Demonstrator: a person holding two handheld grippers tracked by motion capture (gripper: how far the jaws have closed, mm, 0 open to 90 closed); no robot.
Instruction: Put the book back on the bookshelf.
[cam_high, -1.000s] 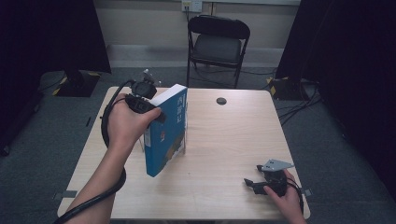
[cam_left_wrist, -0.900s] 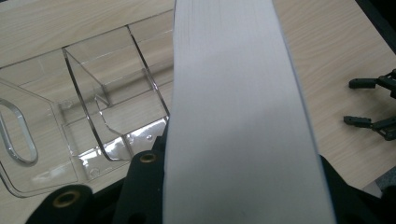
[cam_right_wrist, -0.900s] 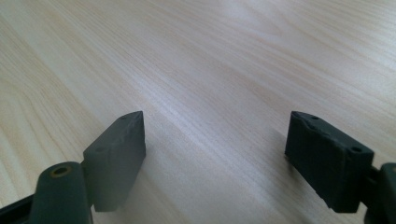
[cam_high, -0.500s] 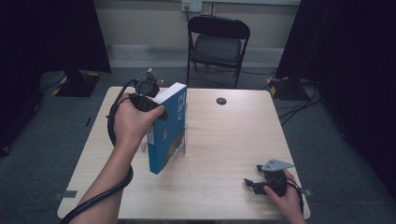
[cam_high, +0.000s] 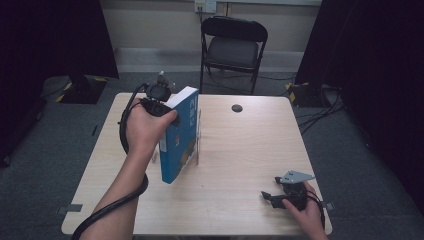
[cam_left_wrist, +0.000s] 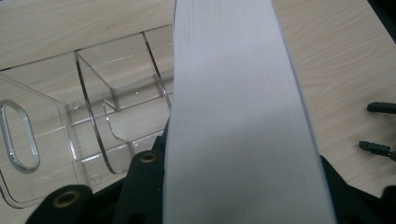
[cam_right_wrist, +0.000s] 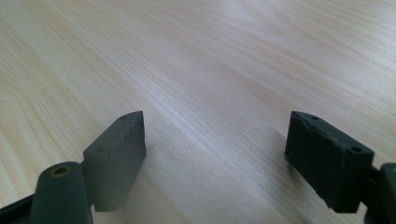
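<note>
The left tongs (cam_high: 167, 114) clench a thick blue-covered book (cam_high: 179, 137), held upright over the clear acrylic rack (cam_left_wrist: 93, 135) near the counter's (cam_high: 240, 150) left edge; seating it remains. The right tongs (cam_right_wrist: 212, 154) rest released.

Book cover print: the lettering on the blue book (cam_high: 179, 135) is too small to read in the high view.
Book ends: cut off by the top and bottom edges in the left gripper view.
Clear organizer (cam_left_wrist: 70, 126): partly hidden behind the book.
Left fingers (cam_left_wrist: 144, 186): tips hidden by the book.
</note>
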